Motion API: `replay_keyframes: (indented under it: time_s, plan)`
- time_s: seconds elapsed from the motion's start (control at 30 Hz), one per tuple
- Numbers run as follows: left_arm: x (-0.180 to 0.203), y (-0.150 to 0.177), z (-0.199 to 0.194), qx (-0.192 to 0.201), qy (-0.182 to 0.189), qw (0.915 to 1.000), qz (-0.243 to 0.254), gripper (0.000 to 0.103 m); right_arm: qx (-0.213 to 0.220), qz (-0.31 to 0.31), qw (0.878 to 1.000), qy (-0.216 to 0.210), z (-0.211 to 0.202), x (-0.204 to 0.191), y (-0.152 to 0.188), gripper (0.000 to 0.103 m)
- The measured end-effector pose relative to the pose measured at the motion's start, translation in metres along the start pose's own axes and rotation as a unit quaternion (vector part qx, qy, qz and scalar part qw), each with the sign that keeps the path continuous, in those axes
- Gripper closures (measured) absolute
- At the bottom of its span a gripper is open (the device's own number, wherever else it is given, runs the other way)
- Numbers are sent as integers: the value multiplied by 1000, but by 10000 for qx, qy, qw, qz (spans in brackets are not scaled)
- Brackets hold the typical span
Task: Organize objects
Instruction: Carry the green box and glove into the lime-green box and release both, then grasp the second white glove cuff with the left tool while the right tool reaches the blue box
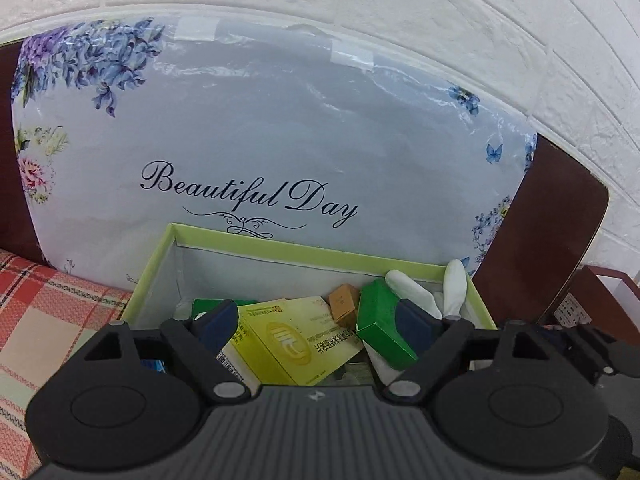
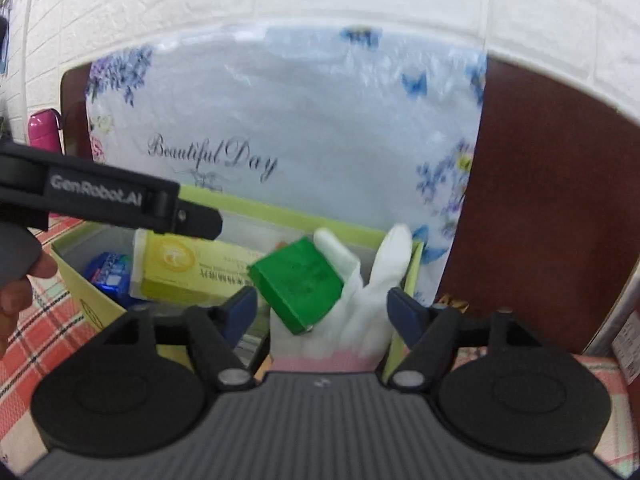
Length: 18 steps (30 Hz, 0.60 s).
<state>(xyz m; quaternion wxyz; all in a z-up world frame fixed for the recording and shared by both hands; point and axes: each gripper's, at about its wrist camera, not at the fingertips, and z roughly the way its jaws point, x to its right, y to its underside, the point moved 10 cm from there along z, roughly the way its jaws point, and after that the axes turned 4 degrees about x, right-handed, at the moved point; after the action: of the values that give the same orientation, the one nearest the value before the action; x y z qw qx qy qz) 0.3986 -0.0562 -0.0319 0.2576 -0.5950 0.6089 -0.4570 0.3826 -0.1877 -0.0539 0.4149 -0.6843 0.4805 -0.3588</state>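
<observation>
Boxes and a glove fill the pale green carton [image 1: 256, 249], which stands on a red plaid cloth [image 1: 48, 320] in front of a large cushion [image 1: 280, 132] in clear plastic printed "Beautiful Day".

Going left to right in the left wrist view: a blue packet [image 1: 157, 365] shows only as a sliver at the carton's near left corner, beside the left finger. A dark green box [image 1: 208, 305] lies behind that finger. A yellow box [image 1: 296, 340] lies flat in the middle, squarely between the two fingers of the left gripper [image 1: 318, 328]. A small brown box [image 1: 343, 305] sits just beyond it toward the far wall. A bright green box [image 1: 382, 326] lies tilted, touching or just beside the inner face of the right finger. A white glove [image 1: 454, 280] leans on the carton's right wall, its tips sticking up above the rim. The left fingers are spread wide and released, gripping nothing.

In the right wrist view, a hand [image 2: 20, 280] at the left edge holds the left gripper, which reaches over the carton's left part. The bright green box rests on the white glove, between and a little beyond the fingers of the right gripper [image 2: 322, 306]; neither pad [image 2: 402, 308] presses on it. These fingers are also released and wide apart. The right pad stands close to the carton's right wall. A dark red headboard [image 2: 540, 200] rises at the right.
</observation>
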Motion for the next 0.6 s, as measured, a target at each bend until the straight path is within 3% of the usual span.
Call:
replay_keyframes:
  time_s: [0.03, 0.1, 0.27, 0.47, 0.6]
  plan:
    - [-1, -2, -9, 67, -17, 10000, 17, 14, 169, -30, 9998, 72, -11, 0, -5, 9]
    - [-1, -5, -24, 162, -116, 9997, 104, 14, 499, -43, 9985, 229, -35, 1, -15, 0]
    - [8, 2, -77, 143, -241, 9993, 240, 14, 739, 24, 9959, 522, -92, -2, -18, 0]
    - [20, 36, -135, 190, -302, 9977, 576, 14, 598, 577, 9944, 651, -156, -7, 12, 0]
    - [22, 62, -158, 127, -436, 9970, 628, 14, 484, 620, 9947, 660, -185, -18, 38, 0]
